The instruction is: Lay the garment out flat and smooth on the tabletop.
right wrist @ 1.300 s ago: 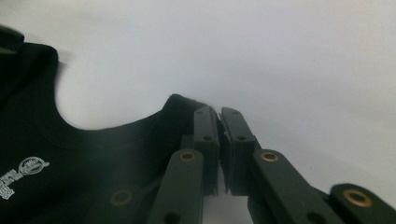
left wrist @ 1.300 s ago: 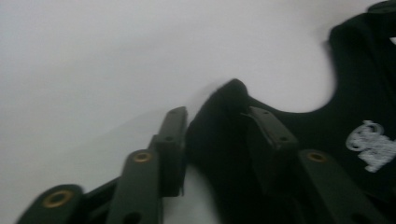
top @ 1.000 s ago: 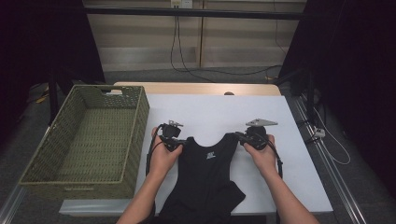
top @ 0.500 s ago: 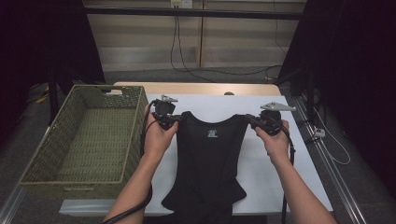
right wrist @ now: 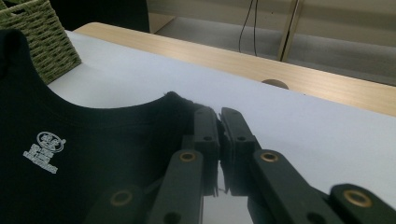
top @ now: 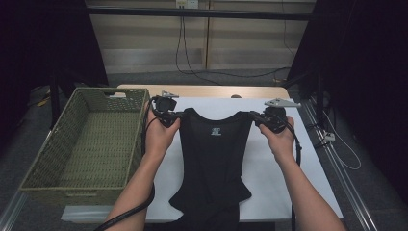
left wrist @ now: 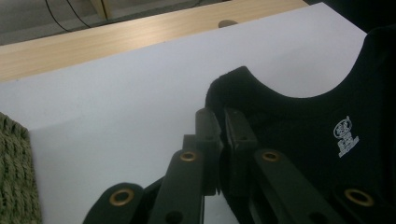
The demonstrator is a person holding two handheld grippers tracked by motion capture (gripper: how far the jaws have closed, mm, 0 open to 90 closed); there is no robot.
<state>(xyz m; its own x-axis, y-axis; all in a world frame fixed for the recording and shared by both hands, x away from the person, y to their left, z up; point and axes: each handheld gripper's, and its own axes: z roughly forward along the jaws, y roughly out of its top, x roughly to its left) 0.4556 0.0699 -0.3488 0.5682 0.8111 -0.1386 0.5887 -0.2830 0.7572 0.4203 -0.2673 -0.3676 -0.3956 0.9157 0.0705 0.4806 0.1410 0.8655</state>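
Note:
A black sleeveless top (top: 211,159) with a small white logo hangs spread between both grippers, its lower part lying down the white table to the front edge. My left gripper (top: 179,114) is shut on the top's left shoulder strap. In the left gripper view the jaws (left wrist: 219,116) pinch the strap's edge, with the black top (left wrist: 299,126) to their right. My right gripper (top: 253,115) is shut on the other strap. In the right gripper view its jaws (right wrist: 218,114) clamp the cloth, and the top (right wrist: 93,140) spreads to their left.
A green woven basket (top: 72,113) stands at the table's left, beside the left hand; its wall also shows as a basket (right wrist: 42,37) corner behind the top. The white table sheet (top: 288,168) runs to a wooden strip (top: 207,91) at the back. Cables hang behind.
Both hands have lifted and moved apart and farther from the person, carrying the straps along. The top now hangs stretched flat between them.

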